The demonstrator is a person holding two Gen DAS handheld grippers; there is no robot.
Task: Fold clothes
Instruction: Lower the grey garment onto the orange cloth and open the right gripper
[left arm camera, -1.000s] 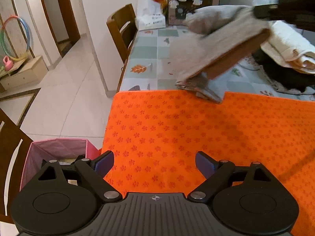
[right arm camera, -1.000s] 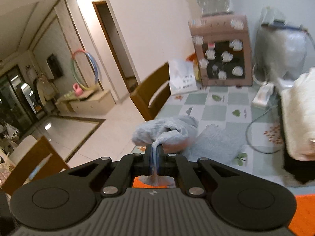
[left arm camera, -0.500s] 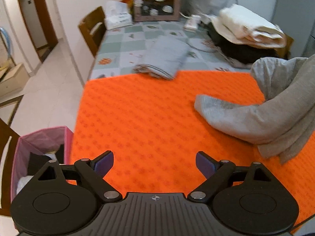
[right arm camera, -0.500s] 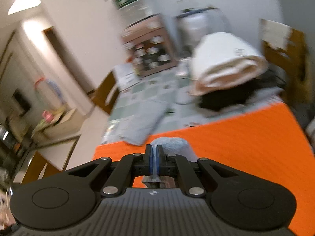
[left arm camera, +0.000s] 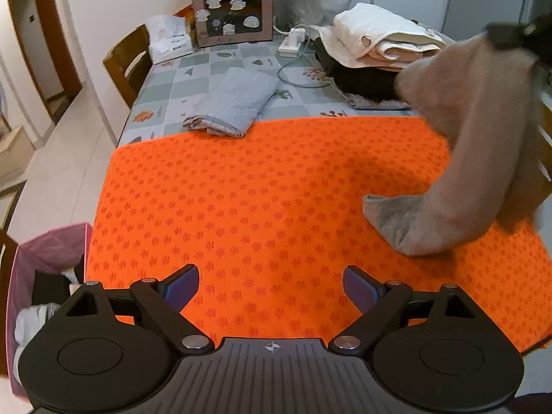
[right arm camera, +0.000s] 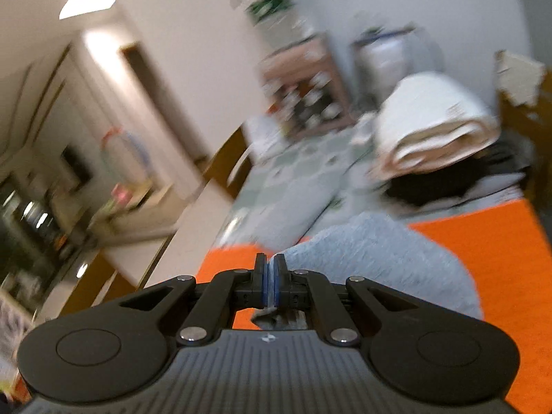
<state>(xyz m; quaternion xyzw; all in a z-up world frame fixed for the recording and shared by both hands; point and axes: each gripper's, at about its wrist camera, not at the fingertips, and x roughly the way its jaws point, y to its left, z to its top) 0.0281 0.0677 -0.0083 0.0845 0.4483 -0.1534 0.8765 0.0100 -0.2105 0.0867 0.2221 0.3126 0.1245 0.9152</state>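
Note:
A grey garment (left arm camera: pixel 479 145) hangs from the upper right in the left wrist view, its lower end trailing on the orange mat (left arm camera: pixel 262 200). My right gripper (right arm camera: pixel 270 276) is shut on a fold of that grey garment (right arm camera: pixel 372 258), which bulges in front of the fingers. My left gripper (left arm camera: pixel 270 284) stands open above the near part of the mat, nothing between its fingers, well left of the cloth. A folded grey-blue cloth (left arm camera: pixel 234 103) lies beyond the mat's far edge.
Behind the mat stand a pile of cream and dark textiles (left arm camera: pixel 379 51), a cardboard box with stickers (left arm camera: pixel 231 7), a power strip (left arm camera: pixel 291 39) and a plastic bag. A wooden chair (left arm camera: pixel 127 62) is at the table's left. A pink basket (left arm camera: pixel 41 286) stands on the floor.
The right gripper carried the grey garment from the back of the table over to the mat's right side. The left gripper's view swung right and tilted across the mat.

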